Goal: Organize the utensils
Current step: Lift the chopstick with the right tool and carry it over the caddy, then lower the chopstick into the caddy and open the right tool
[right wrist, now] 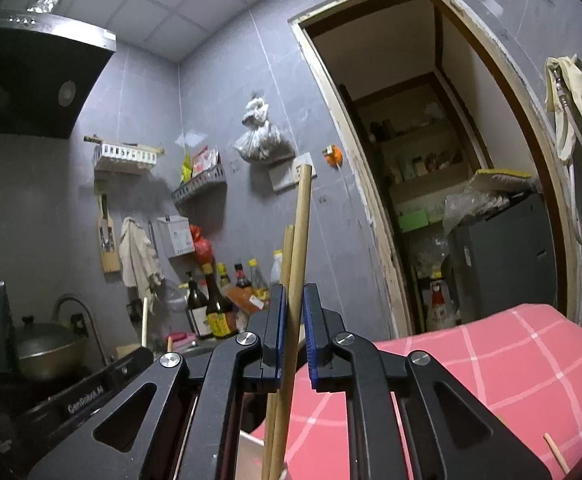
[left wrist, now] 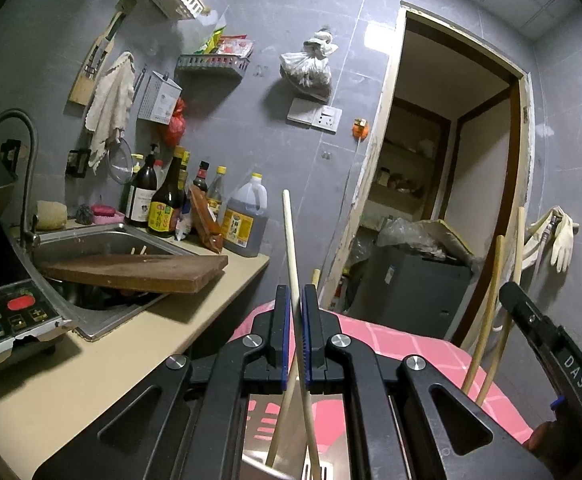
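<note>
sink (left wrist: pixel 103 240) sitting at 9 o'clock in the left wrist view, brown cutting board (left wrist: pixel 139 272) lying tilted across it, sauce bottles (left wrist: pixel 163 204) standing just behind. left gripper (left wrist: pixel 295 340) pinching pale chopsticks (left wrist: pixel 291 248), which are crossing between its pads and pointing to 12 o'clock. pink checked cloth (left wrist: pixel 391 340) lying beneath. right gripper (right wrist: pixel 293 340) at 3 o'clock, narrow gap between jaws, two tan chopsticks (right wrist: pixel 301 240) standing in it, leaning on the left pad; grip unclear.
</note>
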Available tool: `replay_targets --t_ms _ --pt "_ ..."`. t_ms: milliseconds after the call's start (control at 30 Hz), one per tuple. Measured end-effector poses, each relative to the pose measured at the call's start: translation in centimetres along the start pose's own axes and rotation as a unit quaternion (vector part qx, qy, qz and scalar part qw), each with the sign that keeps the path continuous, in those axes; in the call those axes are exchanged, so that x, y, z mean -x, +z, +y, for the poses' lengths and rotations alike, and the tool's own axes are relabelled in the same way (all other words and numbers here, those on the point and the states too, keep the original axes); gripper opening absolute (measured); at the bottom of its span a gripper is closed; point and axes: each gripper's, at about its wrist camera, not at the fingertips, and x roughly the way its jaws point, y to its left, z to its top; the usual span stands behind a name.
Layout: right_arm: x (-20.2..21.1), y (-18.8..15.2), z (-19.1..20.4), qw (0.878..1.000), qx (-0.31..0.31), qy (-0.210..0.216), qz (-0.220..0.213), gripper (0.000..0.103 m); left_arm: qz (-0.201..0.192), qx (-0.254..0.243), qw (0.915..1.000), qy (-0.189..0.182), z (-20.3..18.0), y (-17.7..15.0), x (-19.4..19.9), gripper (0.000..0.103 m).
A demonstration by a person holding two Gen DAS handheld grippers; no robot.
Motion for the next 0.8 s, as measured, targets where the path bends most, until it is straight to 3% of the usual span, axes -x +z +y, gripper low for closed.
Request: replay_targets --t_ms 367,500,567,700,800 --pt "0.5 -0.9 -0.1 0.999 0.007 0.004 0.043 0.009 0.02 -0.009 0.9997 -0.008 -0.6 -0.3 0.6 0.005" --pt "0.9 -0.9 -0.1 0.999 0.009 0.004 0.052 0.013 0.022 -0.003 0.9997 -0.011 -0.6 -0.2 1.0 0.016" --pt "1.1 -0.6 -0.2 0.998 0.007 0.001 0.055 0.024 0.024 -0.001 0.9996 -0.014 -0.7 -0.1 1.3 0.022" --pt "2.2 0.3 -0.4 0.999 0.011 -0.004 0.052 0.029 0.028 -0.006 0.9993 -0.022 -1.4 0.3 2.1 0.032" --pt "3.4 1.1 -0.9 0.999 0.011 -0.007 0.048 0.049 0.03 -0.014 0.999 -0.029 -2.3 0.6 2.8 0.041"
